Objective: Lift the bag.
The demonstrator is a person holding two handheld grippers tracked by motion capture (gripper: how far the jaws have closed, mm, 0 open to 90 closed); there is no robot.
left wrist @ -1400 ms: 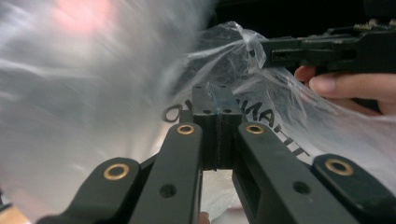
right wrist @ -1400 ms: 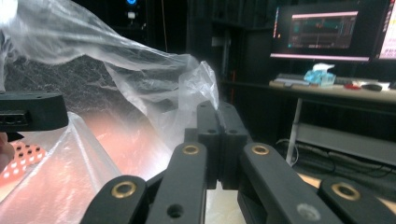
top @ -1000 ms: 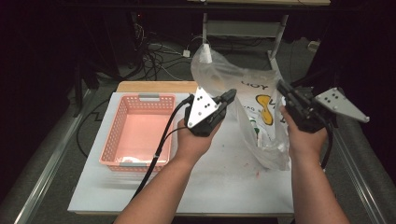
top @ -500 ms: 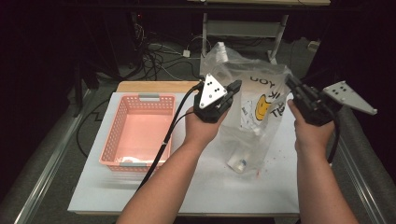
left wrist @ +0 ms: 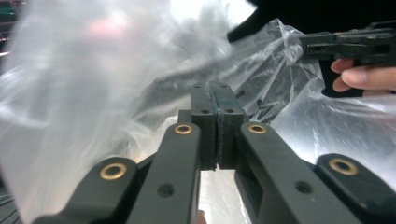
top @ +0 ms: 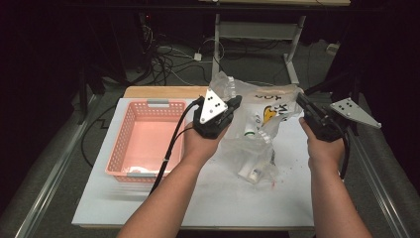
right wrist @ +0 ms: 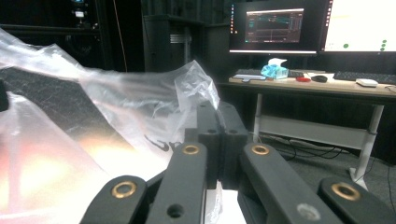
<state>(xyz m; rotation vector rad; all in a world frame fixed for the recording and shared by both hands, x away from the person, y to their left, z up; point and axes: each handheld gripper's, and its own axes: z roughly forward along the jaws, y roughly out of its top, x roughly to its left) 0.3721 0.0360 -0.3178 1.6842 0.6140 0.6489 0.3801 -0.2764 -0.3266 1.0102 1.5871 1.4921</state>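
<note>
Clear plastic bag (top: pixel 257 129) now hoisted higher off the white surface (top: pixel 223 198) than a second ago, clamped shut between left tongs (top: pixel 229 106) and right tongs (top: pixel 300 100); contents sagging bottomward, ready for tipping.
</note>
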